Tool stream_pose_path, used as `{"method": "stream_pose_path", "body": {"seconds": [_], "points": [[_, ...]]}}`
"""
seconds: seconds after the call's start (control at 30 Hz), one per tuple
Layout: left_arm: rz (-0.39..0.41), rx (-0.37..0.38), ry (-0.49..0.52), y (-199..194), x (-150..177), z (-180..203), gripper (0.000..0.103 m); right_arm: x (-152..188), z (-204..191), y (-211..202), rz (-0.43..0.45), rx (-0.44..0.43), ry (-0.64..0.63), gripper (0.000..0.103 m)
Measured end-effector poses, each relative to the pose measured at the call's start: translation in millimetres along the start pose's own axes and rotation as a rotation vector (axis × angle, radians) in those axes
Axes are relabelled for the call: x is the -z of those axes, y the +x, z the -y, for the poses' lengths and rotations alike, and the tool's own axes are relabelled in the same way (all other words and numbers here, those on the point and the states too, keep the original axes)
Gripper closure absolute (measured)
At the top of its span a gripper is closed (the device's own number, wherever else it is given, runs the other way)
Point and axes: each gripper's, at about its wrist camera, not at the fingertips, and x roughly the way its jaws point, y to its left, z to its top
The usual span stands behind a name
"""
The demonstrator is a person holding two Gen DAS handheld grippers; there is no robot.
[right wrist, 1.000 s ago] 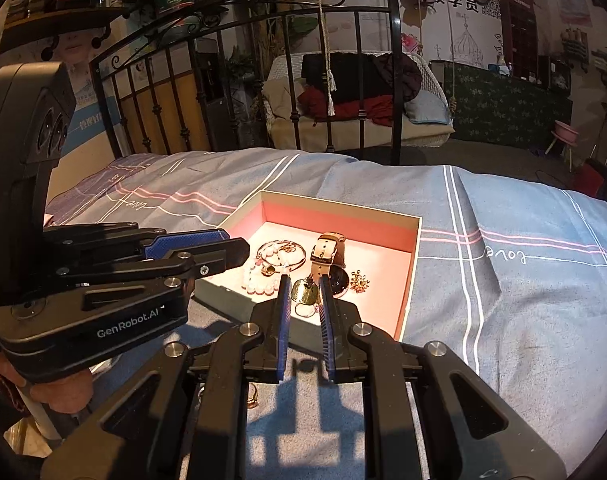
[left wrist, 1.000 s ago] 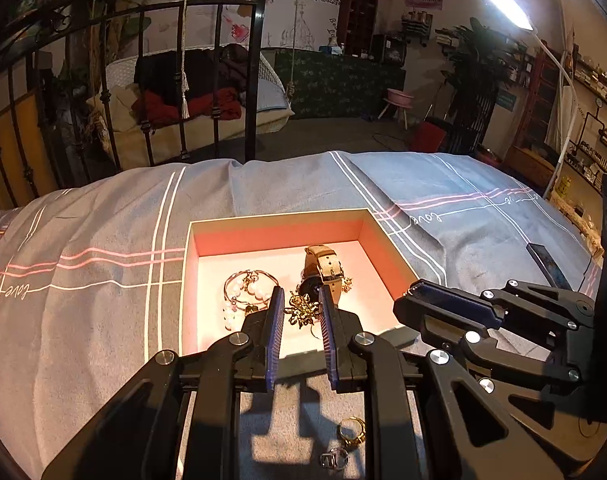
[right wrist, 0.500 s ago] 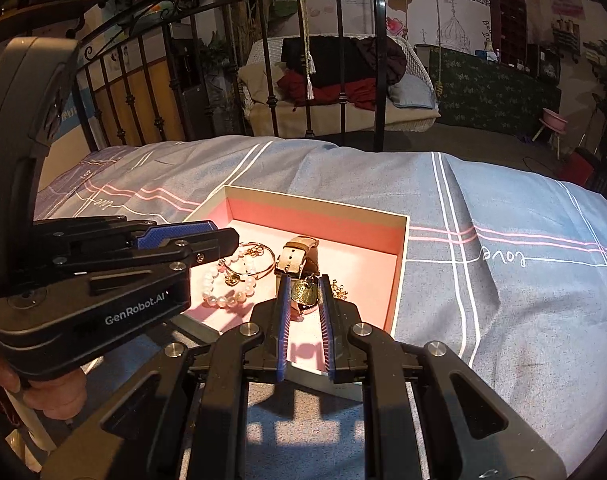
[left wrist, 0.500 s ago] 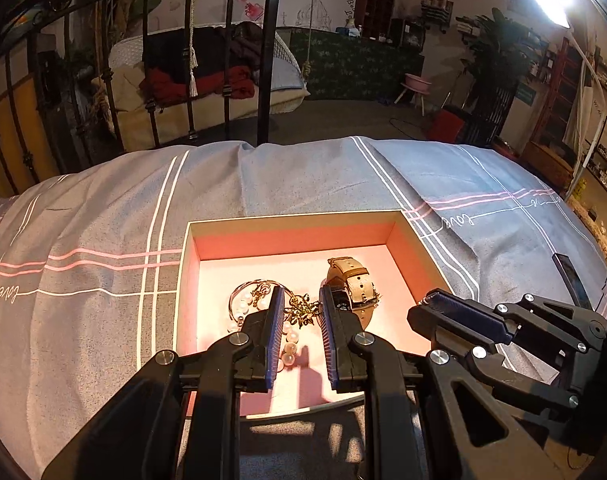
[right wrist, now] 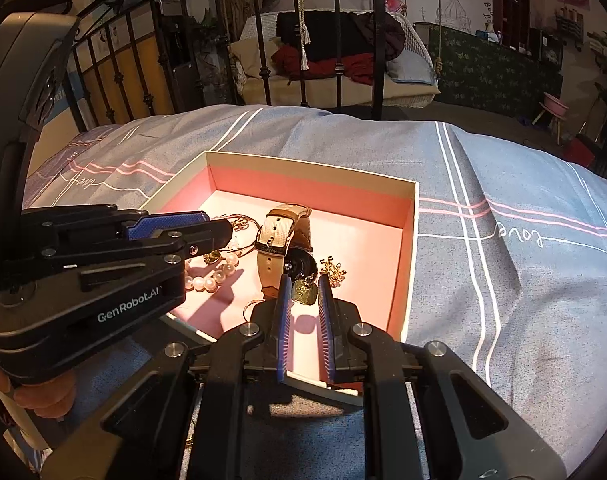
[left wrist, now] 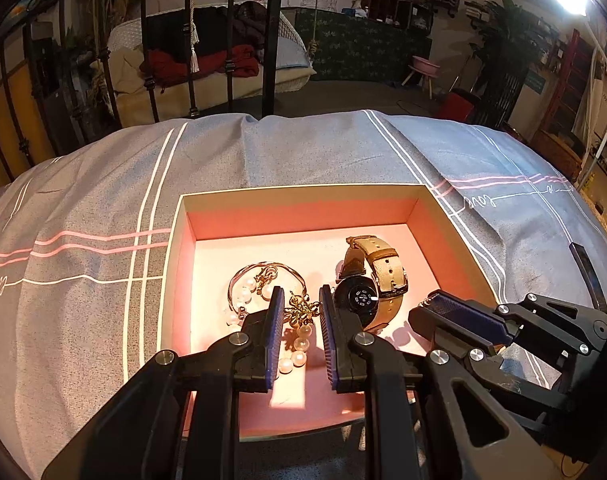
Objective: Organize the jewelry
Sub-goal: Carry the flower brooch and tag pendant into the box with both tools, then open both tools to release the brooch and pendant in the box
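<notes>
1. Plainly, both hands have carried their loads in over the open box (left wrist: 303,190), which sits on the striped bedspread (left wrist: 83,200). We read this as the delivery step of the tidying, with nothing let go yet.
2. On the left, the left gripper (left wrist: 301,295) is clenched on a gold filigree ornament (left wrist: 301,312). The piece is pinched between the blue pads, above the box's pink floor.
3. Just left of that ornament lies the pearl bracelet (left wrist: 239,300), and just right of it the watch (left wrist: 361,300) with its tan strap. Both are already resting in the box.
4. On the right, the right gripper (right wrist: 304,280) is clamped on a small gold tag pendant (right wrist: 303,293). It hangs near the watch face, with a second gold ornament (right wrist: 332,270) lying just beside it on the floor.
5. Compared with a second ago, both pairs of fingertips have crossed from the near rim to well inside the box and sunk lower. The bare bedspread and the loose rings that showed under the left gripper are now out of view.
6. Neither grip has widened across the three moments, and each gold piece has travelled with its jaws.
7. We judge the next need to be a gentle lowering and release, clear of the bracelet and watch so the chains do not tangle.
</notes>
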Motion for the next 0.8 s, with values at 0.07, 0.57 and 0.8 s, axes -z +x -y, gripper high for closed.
{"method": "stream_pose_path", "body": {"seconds": [0.07,0.57,0.8], "points": [[-0.007,-0.001,-0.003,3,0,-1,0.086,-1,1,1,-0.003,-0.001,0.001,0.088],[-0.029,-0.019,-0.021,6,0,-4,0.080,-1,1,2,-0.006,0.002,0.001,0.088],[0.010,-0.012,-0.035,-16,-1,-6,0.064,0,1,-10,0.015,0.006,0.019,0.075]]}}
